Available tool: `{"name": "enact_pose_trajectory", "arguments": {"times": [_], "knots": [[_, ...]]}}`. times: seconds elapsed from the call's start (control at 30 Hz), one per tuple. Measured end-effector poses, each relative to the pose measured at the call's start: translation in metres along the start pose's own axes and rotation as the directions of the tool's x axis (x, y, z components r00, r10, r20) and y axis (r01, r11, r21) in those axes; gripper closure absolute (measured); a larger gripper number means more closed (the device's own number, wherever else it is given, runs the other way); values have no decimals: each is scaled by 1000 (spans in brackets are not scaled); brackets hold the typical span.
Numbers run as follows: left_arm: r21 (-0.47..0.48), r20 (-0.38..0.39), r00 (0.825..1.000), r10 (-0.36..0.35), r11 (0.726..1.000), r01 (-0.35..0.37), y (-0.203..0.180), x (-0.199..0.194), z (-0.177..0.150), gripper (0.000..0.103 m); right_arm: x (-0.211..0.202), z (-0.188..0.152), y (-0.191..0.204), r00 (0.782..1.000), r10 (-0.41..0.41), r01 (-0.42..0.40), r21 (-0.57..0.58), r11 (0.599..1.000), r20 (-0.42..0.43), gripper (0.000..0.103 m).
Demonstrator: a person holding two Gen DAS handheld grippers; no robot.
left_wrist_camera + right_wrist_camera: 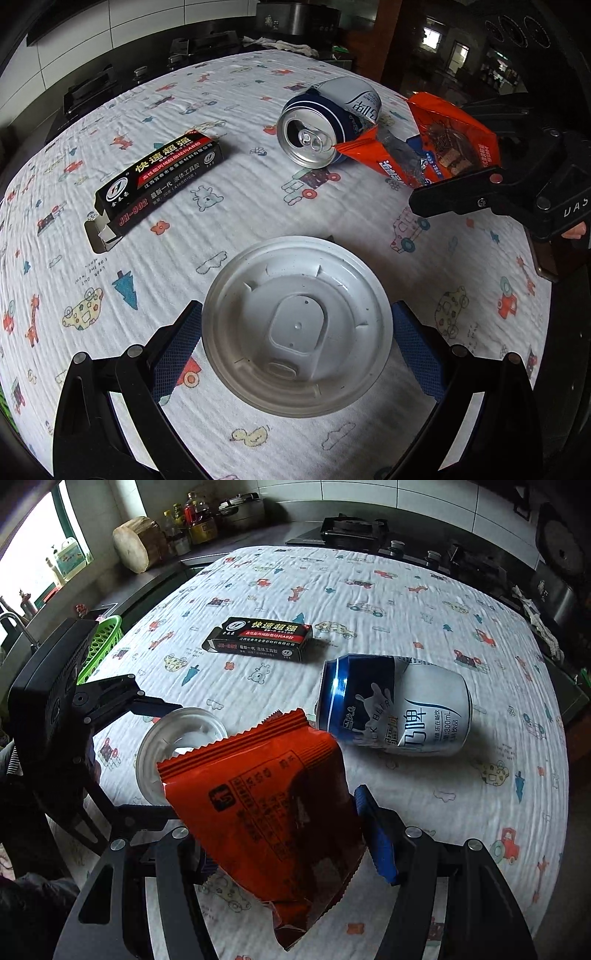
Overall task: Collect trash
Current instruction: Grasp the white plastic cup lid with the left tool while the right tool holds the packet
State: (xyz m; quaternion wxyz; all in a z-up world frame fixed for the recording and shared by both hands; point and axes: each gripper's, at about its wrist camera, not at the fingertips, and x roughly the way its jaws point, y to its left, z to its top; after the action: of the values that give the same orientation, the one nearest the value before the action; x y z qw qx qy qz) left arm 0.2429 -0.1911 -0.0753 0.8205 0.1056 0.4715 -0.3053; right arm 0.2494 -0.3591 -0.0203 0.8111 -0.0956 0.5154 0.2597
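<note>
Wrapper (266, 805) in right hand-held gripper (284, 834)

Cloth (258, 206) over bench: white crinkled cotton-like weave, matt, printed cartoons. Lid (297, 325): translucent white plastic, smooth, dull sheen. Can (399, 705): thin metal, glossy printed wall, dented; bare silvery top. Wrapper (266, 805): orange plastic film, shiny, creased, serrated edges. Box (159, 177): black printed cardboard, semi-gloss. Tool pads (173, 354): blue, textured.

soft window daylight, fisheye-warped edges
</note>
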Motion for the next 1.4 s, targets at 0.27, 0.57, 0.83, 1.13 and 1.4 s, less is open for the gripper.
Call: {"name": "enact_pose_trajectory", "arguments": {"times": [0.27, 0.57, 0.83, 1.13, 1.4], "knots": [[-18, -14, 1000, -22, 1000, 22, 1, 1, -3, 5, -2, -1, 1, 1000, 1, -1, 4, 1000, 6, 41], [1, 14, 1000, 16, 1000, -16, -1, -1, -7, 10, 0, -1, 9, 1000, 7, -7, -4, 1000, 4, 41], [-48, 94, 995, 41, 998, -36, 17, -41, -25, 11, -4, 8, 33, 1000, 18, -17, -37, 999, 16, 41], [-187, 173, 973, 150, 975, -117, 82, -107, -63, 11, 9, 26, 82, 998, -54, 50, -155, 987, -19, 44], [-238, 179, 959, 218, 956, -173, 111, -131, -82, 11, 32, 17, 78, 983, -146, 120, -215, 969, -110, 44]]}}
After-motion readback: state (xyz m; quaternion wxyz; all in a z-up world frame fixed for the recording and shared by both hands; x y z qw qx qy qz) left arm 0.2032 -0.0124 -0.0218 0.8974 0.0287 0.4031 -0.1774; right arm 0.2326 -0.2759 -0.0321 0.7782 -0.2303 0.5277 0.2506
